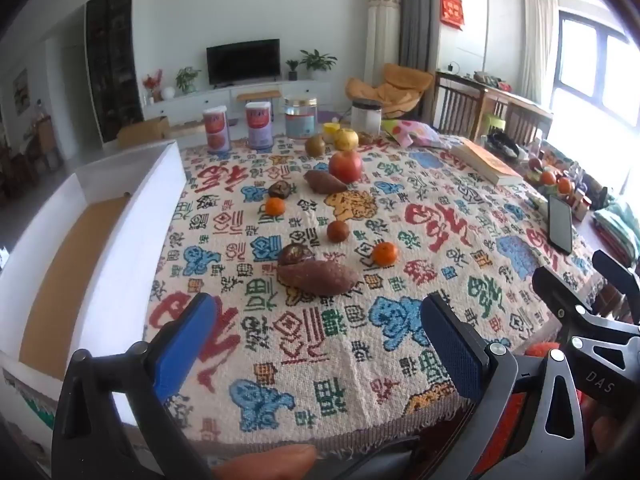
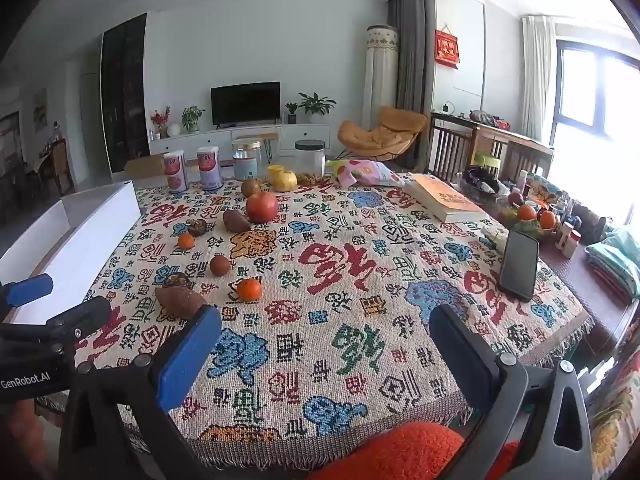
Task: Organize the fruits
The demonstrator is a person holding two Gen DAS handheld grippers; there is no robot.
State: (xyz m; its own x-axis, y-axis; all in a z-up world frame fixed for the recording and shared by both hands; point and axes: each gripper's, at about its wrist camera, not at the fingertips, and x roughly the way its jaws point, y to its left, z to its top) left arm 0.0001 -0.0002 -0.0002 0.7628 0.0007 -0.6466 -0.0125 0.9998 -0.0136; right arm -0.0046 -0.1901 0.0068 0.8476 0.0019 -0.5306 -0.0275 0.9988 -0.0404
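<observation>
the fruits lie scattered across the left half of the patterned table (image 1: 400,364). nearest is a long brownish one (image 1: 318,278), its long axis running across the view, straight ahead of the left tool (image 1: 320,344) and up-left of the right tool (image 2: 326,354); a small orange (image 1: 385,253) sits just beyond it. the left hand looks nearer. both tools stand wide open, holding nothing. a white box (image 1: 120,216) stands along the table's left edge; the near cloth is bare, leaving open room.
</observation>
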